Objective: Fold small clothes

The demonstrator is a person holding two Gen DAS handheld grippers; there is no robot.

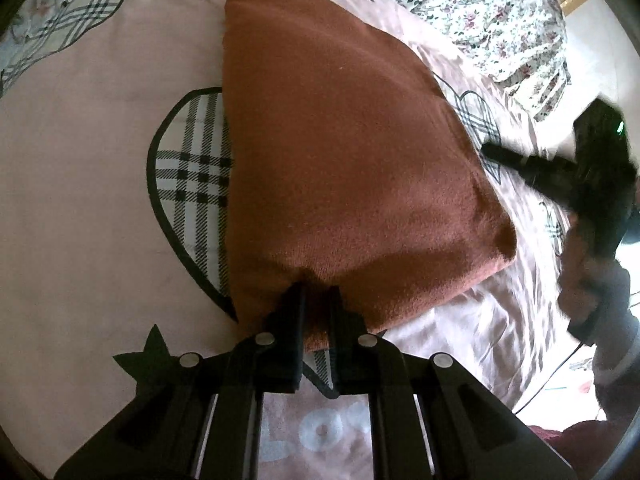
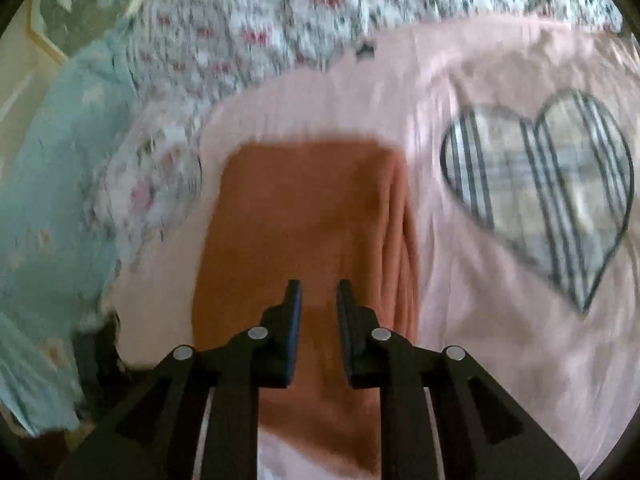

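Observation:
A rust-brown folded garment [image 1: 340, 152] lies on a pink bed sheet [image 1: 80, 220]. My left gripper [image 1: 318, 292] is shut on the garment's near edge, with the cloth pinched between its fingers. In the right wrist view the same garment [image 2: 304, 216] lies flat, with stacked folded layers along its right side. My right gripper [image 2: 318, 292] hovers over the garment's near part with its jaws a little apart and nothing between them. The right gripper also shows in the left wrist view [image 1: 492, 152], blurred, at the garment's right side.
The pink sheet has plaid heart prints [image 2: 540, 196] and black stars [image 1: 144, 352]. A floral quilt [image 1: 480, 12] lies bunched at the far side of the bed. A light blue cloth [image 2: 52, 200] hangs at the left in the right wrist view.

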